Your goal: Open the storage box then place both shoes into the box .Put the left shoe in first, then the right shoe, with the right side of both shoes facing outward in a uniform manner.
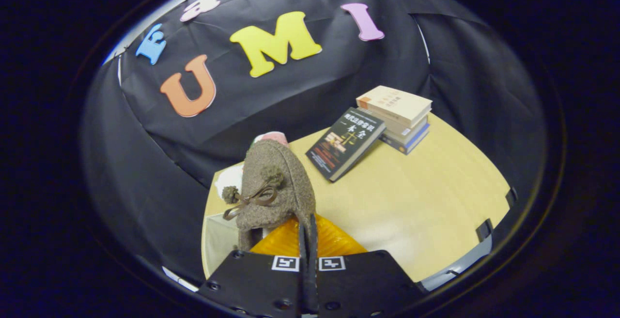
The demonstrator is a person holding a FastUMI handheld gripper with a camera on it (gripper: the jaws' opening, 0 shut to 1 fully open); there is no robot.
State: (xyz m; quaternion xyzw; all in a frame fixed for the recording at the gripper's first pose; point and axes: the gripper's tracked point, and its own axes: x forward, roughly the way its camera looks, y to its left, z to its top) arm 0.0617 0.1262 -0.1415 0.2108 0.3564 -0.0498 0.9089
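Gripper [308, 231] clenched on the edge of a brown felt shoe [273, 187]; both fingers [313, 240] pressed together with almost no gap, the shoe's wall pinched between them near the heel side. Shoe held up off the table, standing on end just ahead of the fingers, toe pointing up toward the booth's black cloth wall [145, 173]. Brown bow with two small pompoms [252, 194] on the shoe's upper, facing the camera. Yellow-orange ribbed sole or lining [334, 243] showing directly below the shoe, right at the fingertips. Pinkish inner lining [273, 137] peeking above the top of the shoe.

Pale wooden table [416, 211] beneath and beyond. White storage box [218, 240] partly hidden behind and to the left of the shoe, at the table's left edge; cannot tell whether its lid is open. Second shoe not made out.

Dark-covered book [346, 143] lying flat on the table beyond the shoe, to the right. Stack of books [397, 117] just beside it, farther right, touching or nearly touching the dark one. Two black clips [484, 229] on the table's far right edge.
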